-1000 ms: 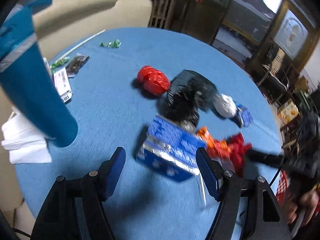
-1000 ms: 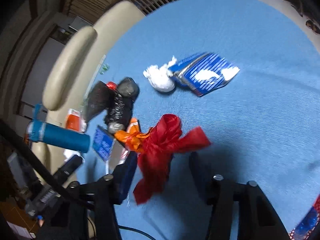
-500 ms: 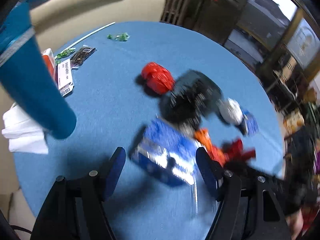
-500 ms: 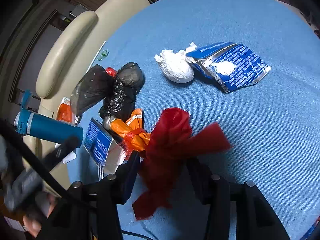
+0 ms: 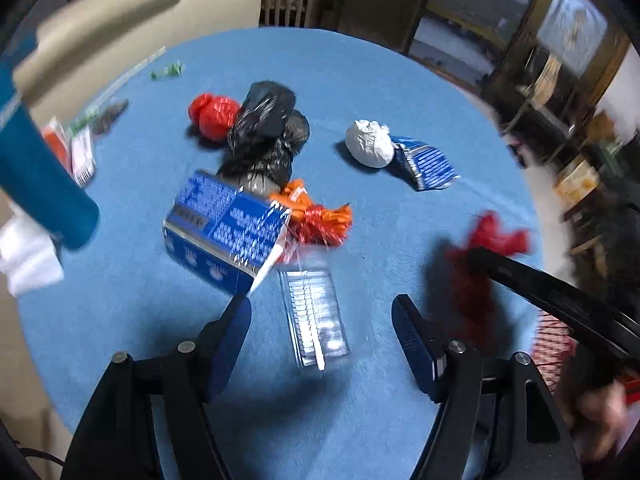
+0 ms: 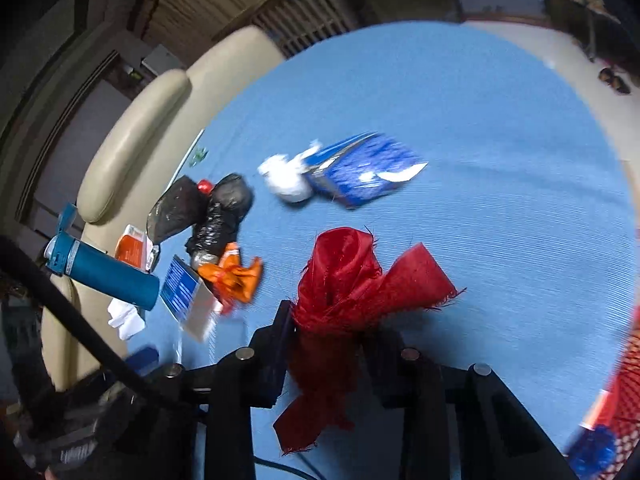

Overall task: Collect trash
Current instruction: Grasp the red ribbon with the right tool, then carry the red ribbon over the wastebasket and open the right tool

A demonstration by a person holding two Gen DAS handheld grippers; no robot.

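Two grippers over the blue table (image 5: 120, 320), litter scattered across it.

Right gripper (image 6: 332, 324): jaws have just been closing, now pinched on the red cloth scrap (image 6: 352, 276), which bunches above the fingers with a tail hanging below. From the left camera the same scrap shows blurred at the right, apparently clear of the table. Step in hand, by my reading: the pick of this scrap is made; carrying it off to the bin comes next. A red mesh edge (image 6: 628, 384) at far right may be the receptacle, cannot tell.

Left gripper (image 5: 322, 320): jaws stand apart, nothing gripped. A clear plastic tray (image 5: 316, 316) lies on the table between the fingers, untouched as far as I can see.

Remaining: blue carton (image 5: 224, 224), orange wrapper (image 5: 316, 216), black bag (image 5: 268, 132), red ball (image 5: 212, 114), white wad (image 5: 368, 142), blue foil packet (image 5: 426, 162).

Next move likely needs a firm hold during transport; loose cloth could slip.
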